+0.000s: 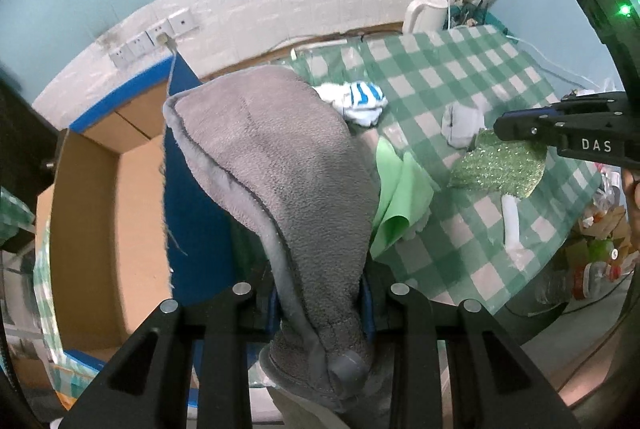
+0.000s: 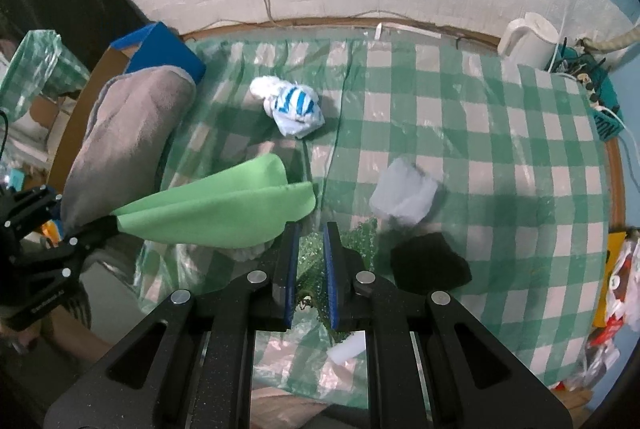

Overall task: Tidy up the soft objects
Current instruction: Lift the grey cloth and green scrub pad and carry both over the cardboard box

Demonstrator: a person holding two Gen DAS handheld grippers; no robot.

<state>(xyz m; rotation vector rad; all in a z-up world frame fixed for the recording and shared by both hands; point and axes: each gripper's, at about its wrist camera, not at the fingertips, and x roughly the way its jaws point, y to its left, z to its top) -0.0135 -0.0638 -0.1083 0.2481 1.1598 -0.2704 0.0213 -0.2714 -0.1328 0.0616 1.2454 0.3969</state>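
My left gripper [image 1: 320, 313] is clamped on the grey fleece cloth [image 1: 276, 165], which rises from between its fingers and droops toward the open cardboard box [image 1: 100, 189] at the table's left edge; in the right wrist view a green cloth [image 2: 224, 205] also appears to trail from that same gripper, though I cannot tell whether it is pinched or merely draped there. My right gripper [image 2: 312, 269] hovers low over the glittery green fabric [image 1: 500, 165], its blue-padded fingers [image 2: 331, 269] a narrow gap apart, with the fabric showing between them (whether they already pinch it I cannot tell). Still loose on the green checked tablecloth [image 2: 480, 133] lie a blue-and-white striped sock bundle [image 2: 292, 105], a pale folded cloth [image 2: 404, 197] and a black cloth [image 2: 428, 265]. I judge the step in hand to be carrying the grey fleece to the box, with most items not yet gathered. The next move calls for swinging my left gripper over the box opening and parting its fingers there, while my right closes firmly on the thin, slippery glitter fabric without catching the plastic-covered tablecloth beneath.
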